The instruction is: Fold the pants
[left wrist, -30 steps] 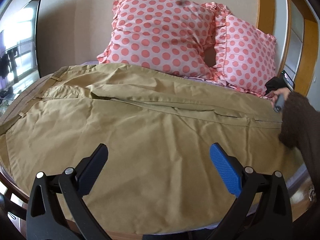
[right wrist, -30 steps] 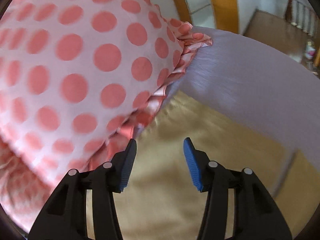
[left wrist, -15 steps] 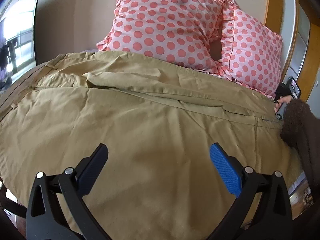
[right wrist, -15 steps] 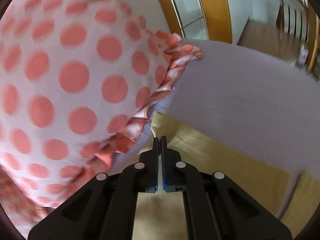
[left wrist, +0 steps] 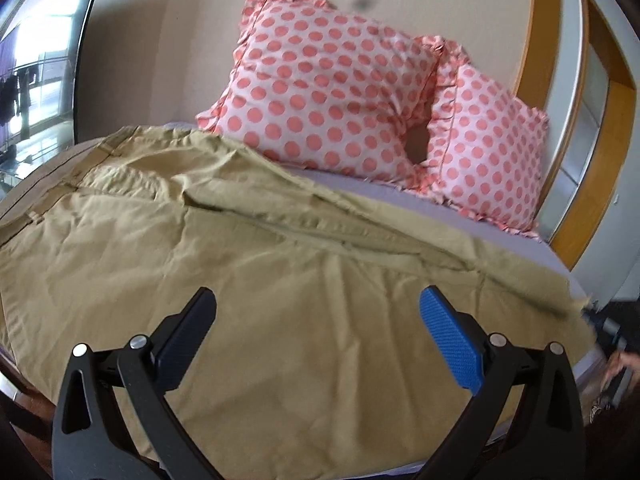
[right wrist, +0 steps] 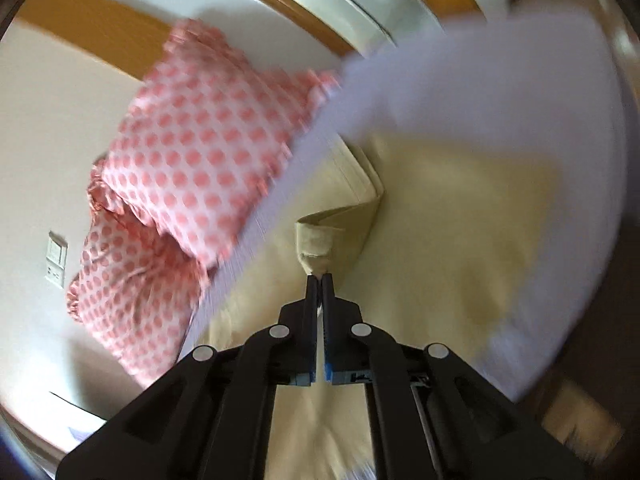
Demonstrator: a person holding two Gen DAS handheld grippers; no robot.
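Tan pants (left wrist: 248, 280) lie spread across the bed, waistband at the far left. My left gripper (left wrist: 316, 328) is open and empty, hovering over the near part of the pants. In the right wrist view my right gripper (right wrist: 319, 280) is shut on the hem of a pant leg (right wrist: 316, 248) and holds it lifted above the rest of the pants (right wrist: 460, 216). In the left wrist view the far leg's edge (left wrist: 520, 280) is pulled toward the near right, where a hand shows at the frame edge.
Two pink polka-dot pillows (left wrist: 332, 88) lean on the wall at the head of the bed. The lilac sheet (left wrist: 400, 196) shows between pillows and pants. A wooden door frame (left wrist: 600, 152) stands at the right. The right wrist view is blurred.
My right gripper closed on the pant leg hem near the pillow and has lifted and pulled it away from the pillows. The far leg has shifted off the pillows. My left gripper stays open.
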